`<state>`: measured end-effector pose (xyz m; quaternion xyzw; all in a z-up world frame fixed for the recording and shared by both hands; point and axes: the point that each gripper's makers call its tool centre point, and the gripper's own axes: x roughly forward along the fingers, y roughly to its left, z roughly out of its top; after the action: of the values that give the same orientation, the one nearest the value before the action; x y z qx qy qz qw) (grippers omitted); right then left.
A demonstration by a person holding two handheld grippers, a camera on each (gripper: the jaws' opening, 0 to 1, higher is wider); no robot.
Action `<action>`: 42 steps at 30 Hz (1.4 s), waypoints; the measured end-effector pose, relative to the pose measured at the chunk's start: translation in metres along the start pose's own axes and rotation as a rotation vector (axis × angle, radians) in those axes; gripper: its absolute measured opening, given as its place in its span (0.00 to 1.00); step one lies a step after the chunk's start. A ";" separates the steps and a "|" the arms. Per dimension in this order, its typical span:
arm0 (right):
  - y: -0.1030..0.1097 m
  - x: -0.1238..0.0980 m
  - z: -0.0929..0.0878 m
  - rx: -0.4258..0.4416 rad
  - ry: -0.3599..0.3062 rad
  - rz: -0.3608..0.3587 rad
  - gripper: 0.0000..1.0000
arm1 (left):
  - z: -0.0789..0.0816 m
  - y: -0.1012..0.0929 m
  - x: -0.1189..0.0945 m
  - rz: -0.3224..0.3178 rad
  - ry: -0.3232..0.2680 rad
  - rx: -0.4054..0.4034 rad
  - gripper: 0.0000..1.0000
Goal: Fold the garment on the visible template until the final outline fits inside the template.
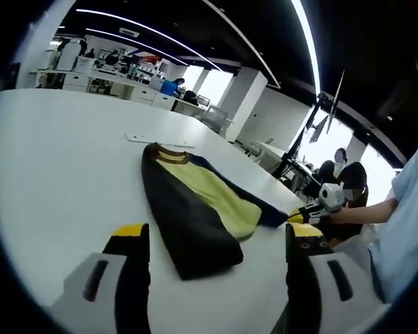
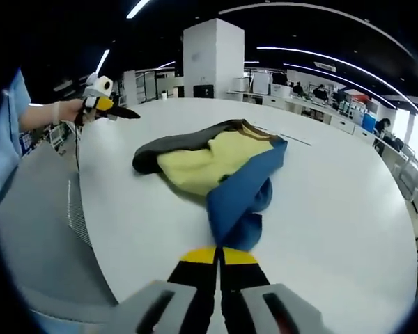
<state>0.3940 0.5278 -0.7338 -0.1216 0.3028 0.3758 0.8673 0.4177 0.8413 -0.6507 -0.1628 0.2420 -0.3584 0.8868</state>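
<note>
While my right gripper (image 2: 219,256) pinches the garment's (image 2: 216,163) blue edge, the fold is mid-way.
Left gripper (image 1: 216,240) gapes empty near the garment on the white table (image 2: 334,209); I'd carry blue across flat, without bunching.

Bright ceiling strip lights (image 1: 303,42), glaring windows (image 1: 331,142), strong fisheye bending at edges

garment (image 2: 216,163): black, yellow, blue panels | table (image 2: 334,209): white | right tongs (image 2: 219,256): black, yellow tips
</note>
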 end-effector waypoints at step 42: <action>-0.197 -0.027 0.013 0.329 0.186 -0.228 0.00 | 0.000 0.022 0.014 0.028 -0.005 -0.040 0.75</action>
<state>0.5274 0.3823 -0.7102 -0.0461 0.4231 0.2078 0.8807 0.4387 0.8461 -0.6658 -0.1781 0.2495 -0.3406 0.8888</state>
